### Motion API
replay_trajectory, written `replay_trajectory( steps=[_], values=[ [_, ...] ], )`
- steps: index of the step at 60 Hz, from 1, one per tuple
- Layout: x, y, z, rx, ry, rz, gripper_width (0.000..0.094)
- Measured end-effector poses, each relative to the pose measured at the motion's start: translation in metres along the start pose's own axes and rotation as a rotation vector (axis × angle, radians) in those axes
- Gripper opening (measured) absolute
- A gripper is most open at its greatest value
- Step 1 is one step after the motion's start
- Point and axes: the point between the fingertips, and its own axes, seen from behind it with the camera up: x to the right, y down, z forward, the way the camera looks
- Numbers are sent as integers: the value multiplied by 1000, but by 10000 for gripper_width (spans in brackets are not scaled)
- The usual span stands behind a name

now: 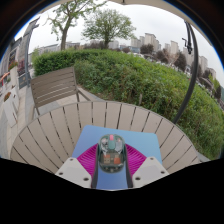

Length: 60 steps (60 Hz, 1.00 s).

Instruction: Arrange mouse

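Outdoors, we have the mouse (111,152) sitting between the two magenta pads (88,158) of our hand-held gripper (111,160), over a blue mat (100,135) that lies on a round slatted wooden surface (60,125). The pads sit close against the mouse's flanks, so we judge the hand-held gripper narrowed onto it, though we cannot tell for certain that both sides press on it or whether it is lifted clear of the mat. The mouse looks like a small, light, rigid plastic shell with a rounded, glossy back, which we expect to be slippery under a pinch. We judge the best hold to be across its two long flanks at mid-body, where the sides are straightest. Squeezing near the tapered ends would likely let it squirt forward. A wooden chair (52,86) and a hedge (140,75) stand beyond the surface.
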Motion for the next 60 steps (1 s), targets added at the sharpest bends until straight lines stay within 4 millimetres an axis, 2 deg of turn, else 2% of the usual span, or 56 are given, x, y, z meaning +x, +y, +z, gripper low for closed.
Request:
replay_trajectory(
  steps=[4,9,11,17,19,24,31,40,45,52,60],
  values=[
    [7,16,17,-25,-14,12,431],
    [15,32,24,-53,-26,37,479],
    [15,29,24,-34,-38,46,510],
    [24,26,14,-48,-27,57,867],
    [27,23,6,-51,-27,58,835],
    [31,15,-31,-65,-40,85,848],
    [33,17,-113,-102,-88,95,845],
    [46,43,-222,-162,-121,108,850],
    [52,61,-266,-176,-140,97,850],
    [69,86,-304,-188,-111,48,851],
    [72,94,-322,-163,-127,7,851]
  ],
)
